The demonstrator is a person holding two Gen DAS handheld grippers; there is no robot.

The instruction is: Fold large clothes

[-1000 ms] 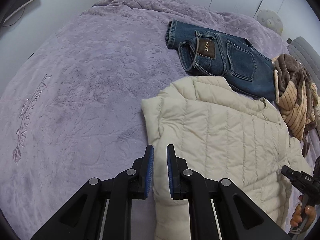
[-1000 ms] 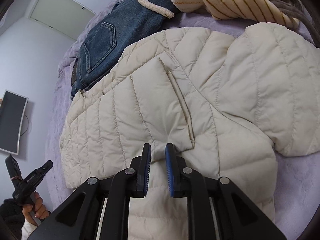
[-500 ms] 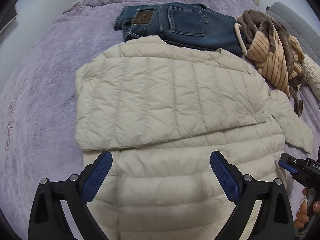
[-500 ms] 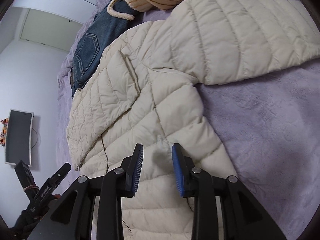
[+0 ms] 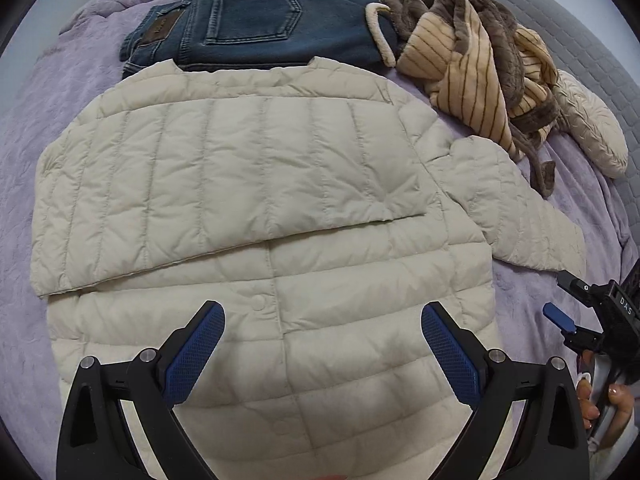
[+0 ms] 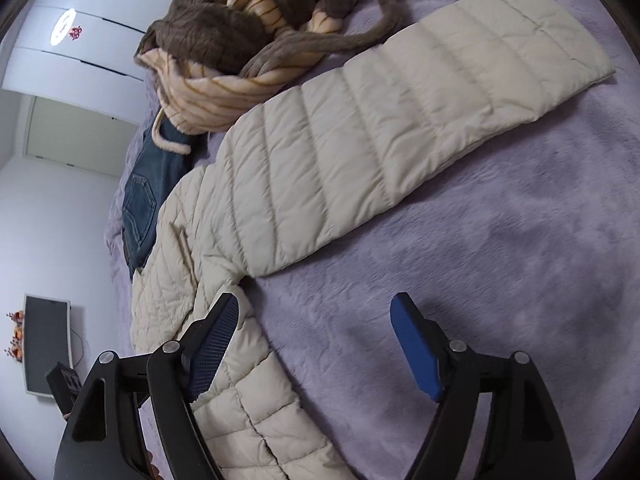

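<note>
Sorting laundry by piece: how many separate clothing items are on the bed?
3: a cream puffer jacket spread nearest, folded jeans beyond its collar, and a crumpled brown striped robe to their right. More may lie out of view.

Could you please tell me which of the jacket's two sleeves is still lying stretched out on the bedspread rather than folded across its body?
The right-hand sleeve lies stretched out on the purple bedspread; the other sleeve is folded across the cream jacket.
</note>
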